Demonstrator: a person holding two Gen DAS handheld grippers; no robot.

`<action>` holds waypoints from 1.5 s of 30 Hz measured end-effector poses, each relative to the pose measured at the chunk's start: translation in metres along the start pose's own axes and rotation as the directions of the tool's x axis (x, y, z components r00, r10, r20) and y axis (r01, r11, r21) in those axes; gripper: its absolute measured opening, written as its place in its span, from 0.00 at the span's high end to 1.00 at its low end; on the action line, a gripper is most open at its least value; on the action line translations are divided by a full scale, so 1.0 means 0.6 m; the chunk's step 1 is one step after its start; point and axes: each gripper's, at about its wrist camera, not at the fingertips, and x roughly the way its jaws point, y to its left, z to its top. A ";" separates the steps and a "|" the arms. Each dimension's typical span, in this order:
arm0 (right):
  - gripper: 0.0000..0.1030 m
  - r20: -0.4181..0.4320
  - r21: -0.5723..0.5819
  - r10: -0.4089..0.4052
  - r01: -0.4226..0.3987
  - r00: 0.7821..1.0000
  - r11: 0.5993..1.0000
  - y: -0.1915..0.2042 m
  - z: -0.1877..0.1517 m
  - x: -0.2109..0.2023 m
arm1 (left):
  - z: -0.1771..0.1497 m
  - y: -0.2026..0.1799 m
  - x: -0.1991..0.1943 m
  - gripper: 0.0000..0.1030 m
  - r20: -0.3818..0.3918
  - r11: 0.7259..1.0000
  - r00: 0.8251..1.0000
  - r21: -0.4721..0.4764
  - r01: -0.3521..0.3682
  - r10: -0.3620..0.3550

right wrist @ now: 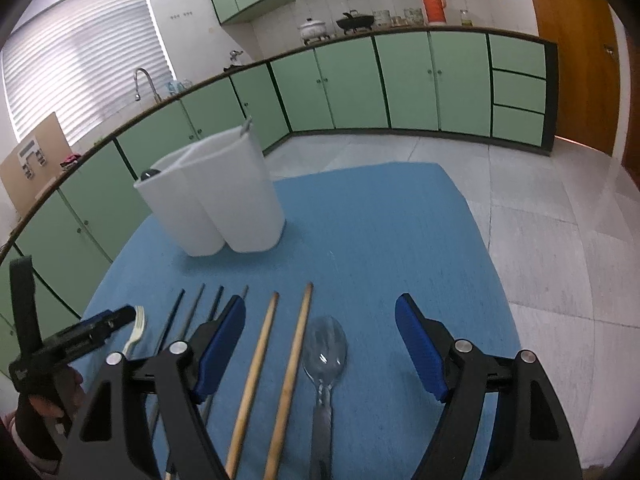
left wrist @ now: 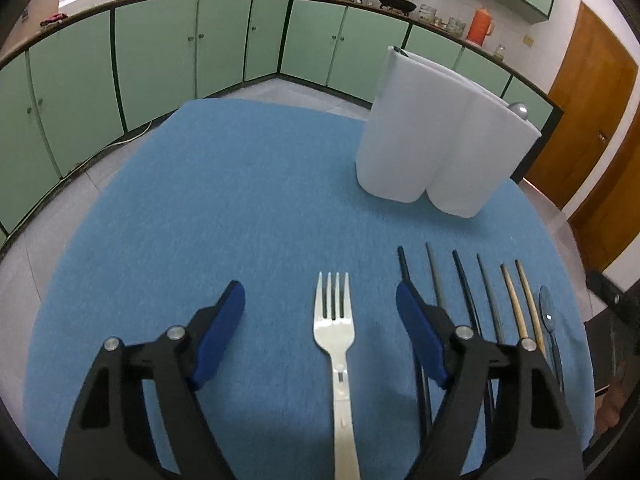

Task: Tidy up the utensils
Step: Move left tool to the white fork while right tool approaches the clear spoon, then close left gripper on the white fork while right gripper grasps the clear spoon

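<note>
A white plastic fork [left wrist: 335, 332] lies on the blue cloth between the fingers of my open left gripper [left wrist: 320, 312]. To its right lie several dark chopsticks [left wrist: 464, 280], two wooden chopsticks [left wrist: 520, 300] and a clear plastic spoon [left wrist: 549, 316]. In the right wrist view, my open right gripper [right wrist: 320, 332] hangs over the wooden chopsticks [right wrist: 276, 360] and the clear spoon [right wrist: 325, 352]. The white divided utensil holder [left wrist: 436, 152] stands farther back, also in the right wrist view [right wrist: 224, 200], with a dark rounded utensil end showing at its rim. The left gripper [right wrist: 96, 328] shows over the fork [right wrist: 134, 332].
The blue cloth [left wrist: 224, 200] covers the table; its far edge and right edge [right wrist: 480, 240] drop to a tiled floor. Green cabinets [left wrist: 160, 60] line the walls, with pots and an orange flask [left wrist: 480, 24] on the counter. A wooden door [left wrist: 592, 92] is to the right.
</note>
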 end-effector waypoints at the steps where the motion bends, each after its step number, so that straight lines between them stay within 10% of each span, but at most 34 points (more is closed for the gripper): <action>1: 0.26 -0.004 0.004 0.000 0.000 1.000 1.000 -0.002 0.001 0.000 | 0.001 0.003 0.002 0.30 -0.003 1.000 1.000 0.001 0.000 0.000; 10: 0.34 -0.046 -0.028 -0.010 0.009 0.999 1.000 -0.004 -0.005 0.010 | -0.007 0.003 0.029 0.49 -0.053 1.000 0.998 -0.006 0.016 -0.016; 14: 0.45 -0.091 -0.053 -0.006 0.001 0.996 0.999 0.000 -0.009 0.022 | -0.008 0.003 0.032 0.81 -0.057 0.999 0.997 -0.015 0.042 -0.043; 45: 0.70 -0.229 -0.150 -0.071 0.037 0.971 0.988 0.030 0.003 0.086 | -0.012 -0.036 -0.020 0.81 0.053 0.997 0.996 0.048 0.063 -0.066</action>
